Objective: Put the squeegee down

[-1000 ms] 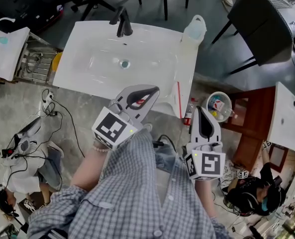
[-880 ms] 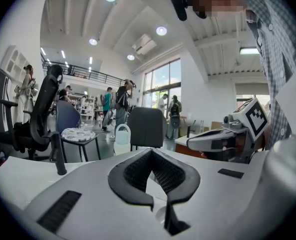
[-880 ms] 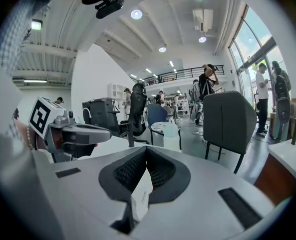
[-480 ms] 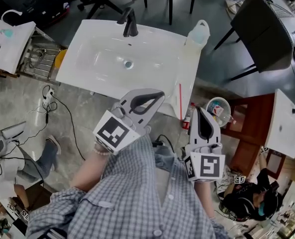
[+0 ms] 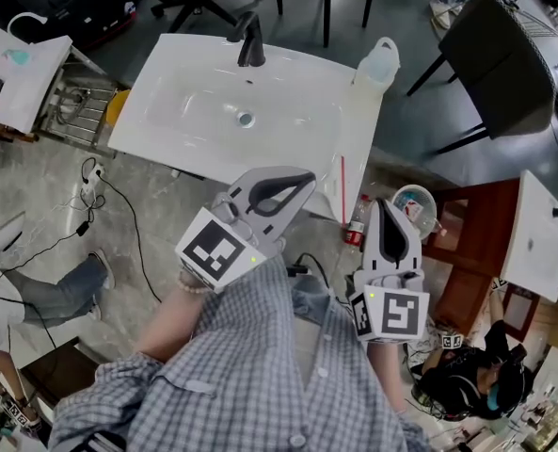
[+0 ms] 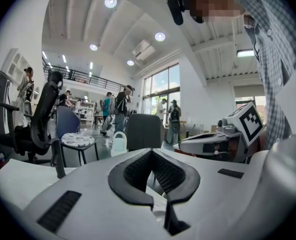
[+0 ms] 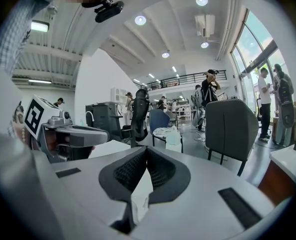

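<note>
A thin red-edged squeegee [image 5: 342,185] lies on the right side of the white sink top [image 5: 180,135], apart from both grippers. My left gripper [image 5: 299,183] hovers over the sink's front edge, a little left of the squeegee, shut and empty. In the left gripper view its jaws [image 6: 151,152] meet at the tips with nothing between them. My right gripper [image 5: 388,211] hangs just right of the sink, off its front corner, shut and empty. Its jaws [image 7: 147,150] also meet at the tips. Each gripper shows in the other's view: the right [image 6: 215,143], the left [image 7: 70,133].
A black faucet [image 5: 251,43] stands at the sink's back, a translucent jug [image 5: 376,64] at its back right corner. A small bin [image 5: 415,201] and a red-capped bottle [image 5: 357,226] sit on the floor beside a wooden table [image 5: 476,243]. A grey chair [image 5: 500,55] stands behind. Cables [image 5: 109,205] trail left.
My left gripper has lifted slightly; both grippers stay shut and empty. A person's legs on the floor at the left have shifted. The squeegee has not moved.
</note>
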The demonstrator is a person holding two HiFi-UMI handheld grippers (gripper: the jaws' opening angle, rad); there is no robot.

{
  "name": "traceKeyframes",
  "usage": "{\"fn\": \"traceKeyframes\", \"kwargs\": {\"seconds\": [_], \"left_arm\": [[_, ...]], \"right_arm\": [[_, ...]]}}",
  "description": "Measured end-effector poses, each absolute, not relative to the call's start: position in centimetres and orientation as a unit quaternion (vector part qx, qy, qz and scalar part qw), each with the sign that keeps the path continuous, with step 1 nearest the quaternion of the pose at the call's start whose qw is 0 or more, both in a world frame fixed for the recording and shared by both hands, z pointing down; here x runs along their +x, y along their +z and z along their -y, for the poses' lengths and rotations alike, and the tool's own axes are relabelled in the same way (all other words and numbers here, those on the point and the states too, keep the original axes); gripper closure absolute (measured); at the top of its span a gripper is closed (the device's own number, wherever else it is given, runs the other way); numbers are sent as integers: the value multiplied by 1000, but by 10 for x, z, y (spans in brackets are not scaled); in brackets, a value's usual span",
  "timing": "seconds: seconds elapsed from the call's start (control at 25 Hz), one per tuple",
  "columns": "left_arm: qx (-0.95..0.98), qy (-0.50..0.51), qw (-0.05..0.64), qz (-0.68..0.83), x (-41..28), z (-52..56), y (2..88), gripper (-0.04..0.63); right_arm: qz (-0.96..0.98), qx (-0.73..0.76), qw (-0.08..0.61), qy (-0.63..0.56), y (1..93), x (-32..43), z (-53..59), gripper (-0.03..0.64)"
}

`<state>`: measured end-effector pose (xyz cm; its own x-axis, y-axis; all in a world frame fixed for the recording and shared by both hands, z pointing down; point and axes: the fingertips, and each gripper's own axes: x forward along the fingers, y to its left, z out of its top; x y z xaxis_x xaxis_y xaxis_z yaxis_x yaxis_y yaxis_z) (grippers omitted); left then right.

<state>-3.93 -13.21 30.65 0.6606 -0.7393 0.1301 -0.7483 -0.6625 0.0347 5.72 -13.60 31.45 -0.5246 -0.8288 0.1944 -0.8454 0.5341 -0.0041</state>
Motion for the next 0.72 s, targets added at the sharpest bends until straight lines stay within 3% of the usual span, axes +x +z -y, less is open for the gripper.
{"fn": "traceKeyframes", "kwargs": {"seconds": [0.72], "left_arm": [[910,40,49,410,-36,127,304,589]], "right_arm": [[878,468,102,30,316,55,124,607]]}}
